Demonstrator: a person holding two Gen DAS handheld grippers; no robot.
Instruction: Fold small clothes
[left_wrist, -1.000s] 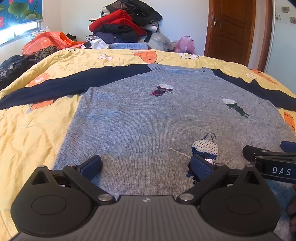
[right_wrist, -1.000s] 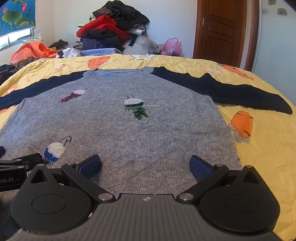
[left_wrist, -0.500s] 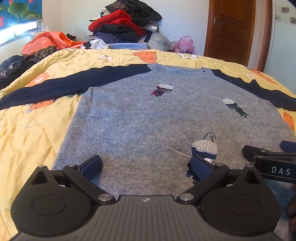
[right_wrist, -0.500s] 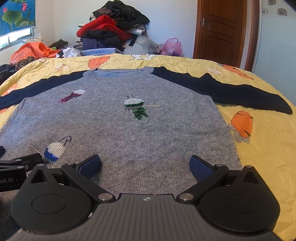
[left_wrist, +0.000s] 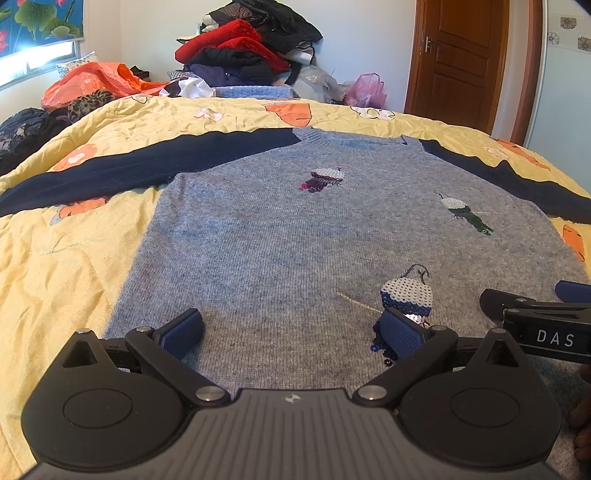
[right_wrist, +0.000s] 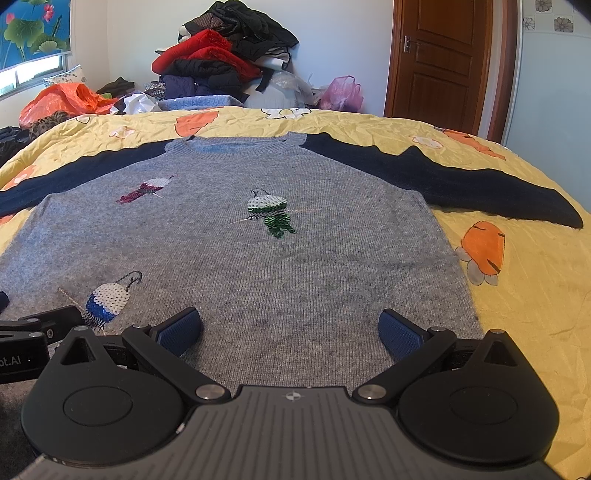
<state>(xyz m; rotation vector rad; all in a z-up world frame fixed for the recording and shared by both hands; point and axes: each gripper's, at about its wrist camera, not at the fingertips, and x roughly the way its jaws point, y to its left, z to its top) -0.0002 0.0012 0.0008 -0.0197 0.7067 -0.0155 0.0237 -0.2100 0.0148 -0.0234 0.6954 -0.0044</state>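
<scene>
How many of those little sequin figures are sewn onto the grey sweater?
3. A purple one sits near the collar, a green one mid-chest, and a blue one near the hem. The tools may hide others at the hem.

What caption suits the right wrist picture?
Open right claw poised over the hem of a flat grey sweater on a yellow bedspread.

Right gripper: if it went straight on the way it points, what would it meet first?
Probably the grey sweater itself: the open right gripper sits low over its hem, aimed along the body toward the green sequin figure. Height above the knit is unclear.
</scene>
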